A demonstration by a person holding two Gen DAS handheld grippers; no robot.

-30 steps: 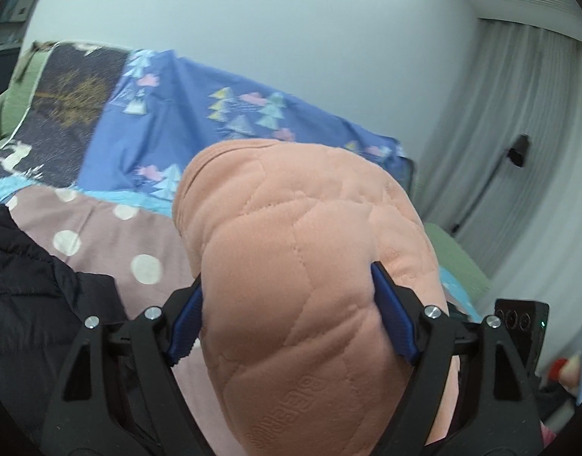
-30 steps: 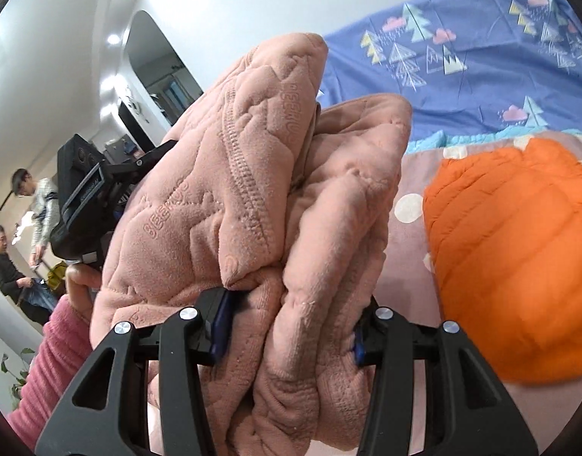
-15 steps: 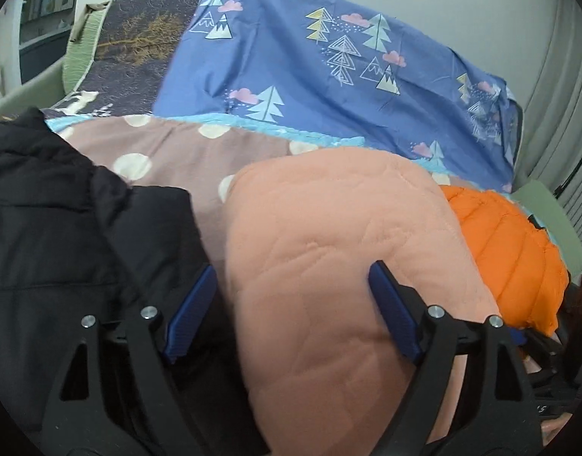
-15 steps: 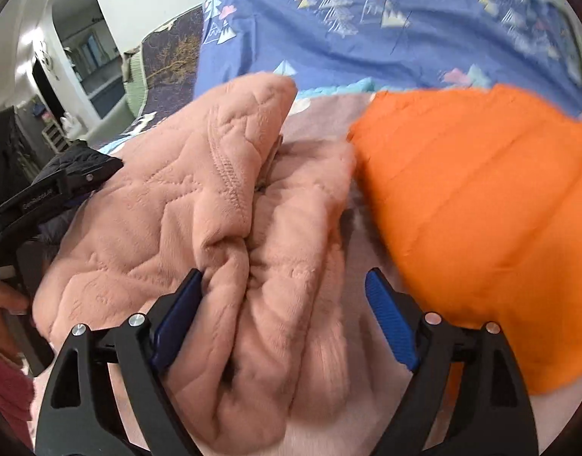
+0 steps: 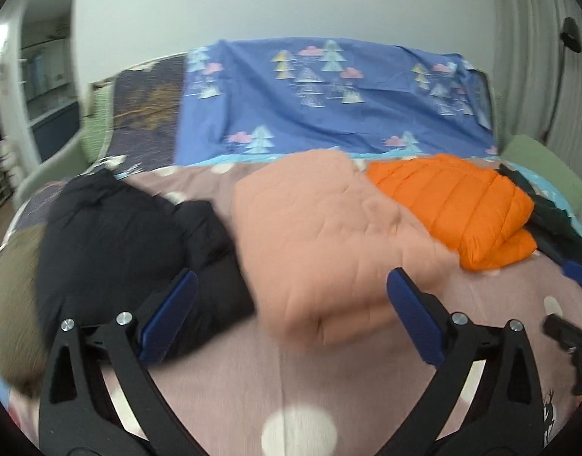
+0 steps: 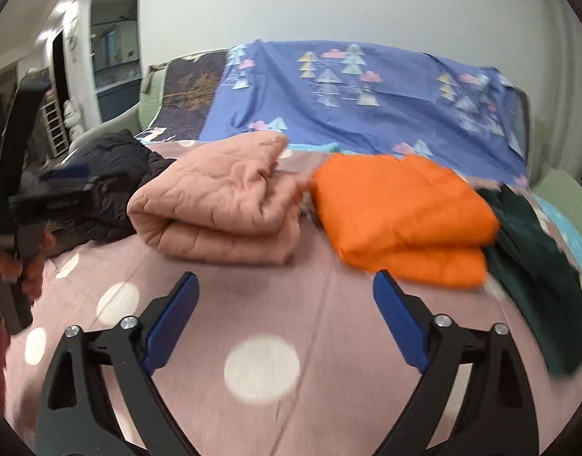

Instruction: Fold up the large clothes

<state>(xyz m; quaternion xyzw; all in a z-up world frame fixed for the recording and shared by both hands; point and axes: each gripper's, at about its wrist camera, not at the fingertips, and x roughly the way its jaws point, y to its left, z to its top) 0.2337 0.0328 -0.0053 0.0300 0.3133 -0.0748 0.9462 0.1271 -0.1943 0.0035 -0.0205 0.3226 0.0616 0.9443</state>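
The folded pink quilted garment [image 5: 329, 235] [image 6: 222, 205] lies on the bed between a black jacket [image 5: 131, 235] [image 6: 112, 174] and a folded orange puffer jacket [image 5: 454, 205] [image 6: 397, 212]. My left gripper [image 5: 291, 277] is opening wide. The garment's near end sits between its fingers in the picture, but the pads do not press on it. My right gripper [image 6: 285, 278] is also opening, with only bare sheet between its fingers, a short way in front of the pink and orange piles.
The bed has a pink sheet with white dots [image 6: 291, 304] and a blue patterned blanket [image 5: 329, 114] at the back. A dark green garment [image 6: 538, 258] lies right of the orange jacket. A hand [image 6: 29, 277] holds the other gripper at the left edge.
Both grippers let go of the pink garment, which was held up and now lies folded on the bed. Both have opened wide and drawn back from it.
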